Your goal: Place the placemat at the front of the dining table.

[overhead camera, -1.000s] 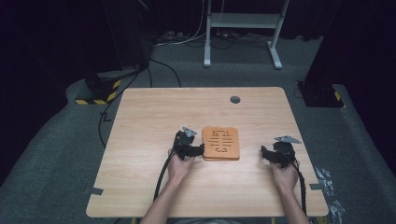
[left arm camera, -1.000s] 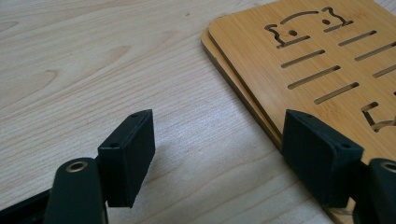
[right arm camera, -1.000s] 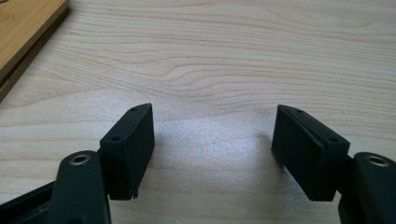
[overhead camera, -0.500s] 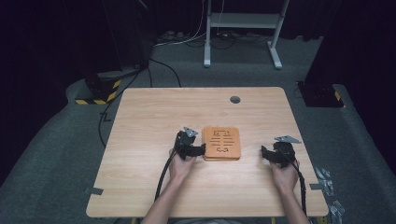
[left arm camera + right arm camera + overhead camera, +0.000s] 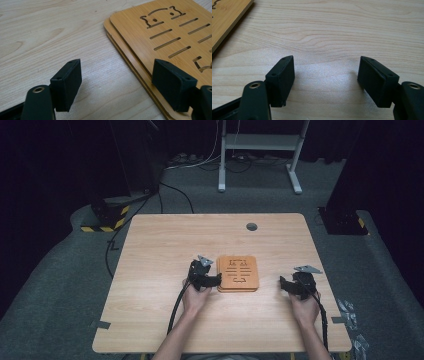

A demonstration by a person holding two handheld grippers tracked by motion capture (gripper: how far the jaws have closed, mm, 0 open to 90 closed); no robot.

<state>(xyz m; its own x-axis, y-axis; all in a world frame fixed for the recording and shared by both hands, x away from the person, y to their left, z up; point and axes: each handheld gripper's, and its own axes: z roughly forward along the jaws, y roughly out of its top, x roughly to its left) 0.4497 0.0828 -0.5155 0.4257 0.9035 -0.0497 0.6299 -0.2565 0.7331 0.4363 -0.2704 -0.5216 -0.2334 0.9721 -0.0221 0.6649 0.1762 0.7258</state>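
So there's a little stack of bamboo boards (image 5: 238,273), cut-out slots and a sort of face pattern on top, sitting a bit toward the near edge of the table (image 5: 165,245), roughly centred left to right. In the left gripper view you can see there are at least two boards (image 5: 160,32), slightly offset, which leaves a stepped lip along the side.

The left gripper (image 5: 214,279) is parked right at the stack's left edge, jaws spread wide, one over the top board and one over bare wood. My guess is it's lining up to pinch that lip and peel off or slide the top board, since the offset gives it something to bite. Nothing is gripped yet.

The right gripper (image 5: 286,285) sits apart from the stack, toward the table's right edge, jaws also wide apart with just tabletop between them (image 5: 325,72). Looks like it's waiting its turn, or ready to steady the other side.

Table is pale wood grain with a round cable hole (image 5: 251,226) near the far edge. Around it is grey carpet, a dark room, cables and a white stand (image 5: 260,150) behind.
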